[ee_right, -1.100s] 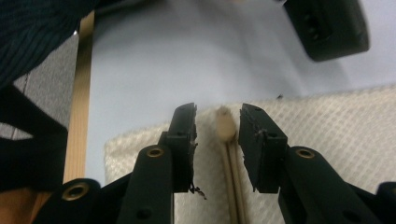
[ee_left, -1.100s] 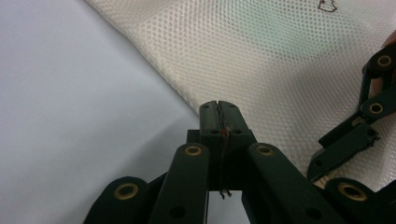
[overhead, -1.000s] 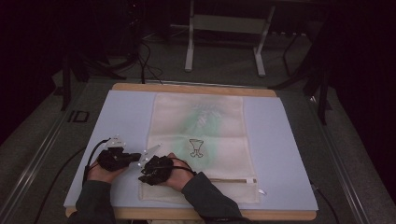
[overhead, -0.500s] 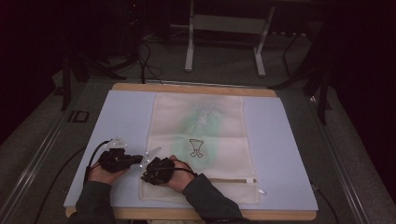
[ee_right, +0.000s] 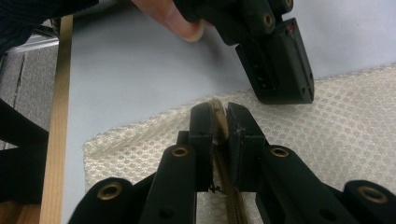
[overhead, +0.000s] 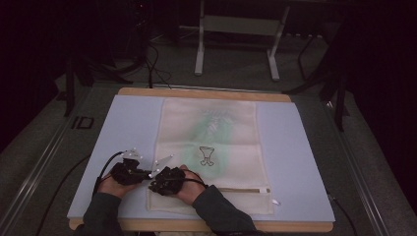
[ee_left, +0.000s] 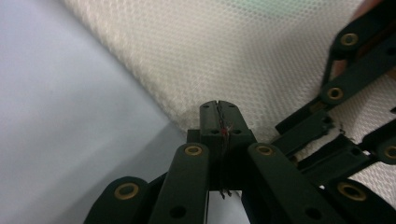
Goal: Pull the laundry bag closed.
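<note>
A dim room lay around a table topped with a pale blue-grey sheet and edged in wood, with dark stands and cables on the floor beyond.

Nearest, a person's forearms in dark sleeves came in over the near edge. The left gripper and the right gripper sat close together at the near left corner of a cream mesh bag that lay flat on the table's middle.

In the left gripper view, that gripper's jaws were pressed fully together at the bag's left edge; only a thin thread showed between them, and whether mesh was caught I could not tell. The right gripper's black links crossed at the right.

In the right gripper view, the gripper was clamped on a tan strip running up from the bag's near edge, likely its zipper. Just past it hung the left gripper, with a fingertip beside it.

Farther along the bag, a zipper line ran to the right near its near edge, then a small dark goblet print on a faint green patch.
</note>
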`<state>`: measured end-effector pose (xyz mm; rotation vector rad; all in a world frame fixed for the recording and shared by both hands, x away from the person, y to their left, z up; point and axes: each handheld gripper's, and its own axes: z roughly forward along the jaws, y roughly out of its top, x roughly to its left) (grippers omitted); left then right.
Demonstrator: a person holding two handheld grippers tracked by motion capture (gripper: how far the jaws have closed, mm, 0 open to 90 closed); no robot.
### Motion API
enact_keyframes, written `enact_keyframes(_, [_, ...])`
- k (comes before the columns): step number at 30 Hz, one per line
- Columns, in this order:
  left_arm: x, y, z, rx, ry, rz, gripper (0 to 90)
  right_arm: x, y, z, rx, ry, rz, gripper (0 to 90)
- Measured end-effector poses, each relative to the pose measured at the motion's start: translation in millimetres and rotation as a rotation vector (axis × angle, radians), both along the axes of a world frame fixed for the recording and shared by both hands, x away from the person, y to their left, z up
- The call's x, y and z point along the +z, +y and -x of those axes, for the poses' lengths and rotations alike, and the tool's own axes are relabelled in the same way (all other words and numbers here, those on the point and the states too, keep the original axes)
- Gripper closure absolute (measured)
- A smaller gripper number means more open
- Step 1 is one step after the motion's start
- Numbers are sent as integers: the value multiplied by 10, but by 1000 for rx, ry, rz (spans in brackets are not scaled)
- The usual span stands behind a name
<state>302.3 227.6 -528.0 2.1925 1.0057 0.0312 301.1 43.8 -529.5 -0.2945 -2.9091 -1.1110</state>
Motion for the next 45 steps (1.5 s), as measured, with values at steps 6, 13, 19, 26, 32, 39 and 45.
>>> enact_keyframes(6, [6,-16,50,17,19,-9,897,-1,0,-1,5,-1,0,815])
enact_keyframes(13, [23,-23,97,39,24,-30,898,-14,-16,4,-1,-7,-14,816])
enact_keyframes(19, [21,-33,124,68,30,-26,899,-28,-33,8,-8,-1,-30,816])
enact_keyframes(26, [26,-37,139,83,42,-28,900,-31,-35,13,-11,-4,-32,816])
enact_keyframes(32, [16,-34,153,103,49,-16,900,-41,-45,28,-17,-12,-43,816])
enact_keyframes(39, [2,-4,133,103,69,6,900,-24,-35,82,-27,-48,-25,821])
enact_keyframes(45, [-10,25,112,99,86,26,900,-9,-71,84,-22,-60,-18,822])
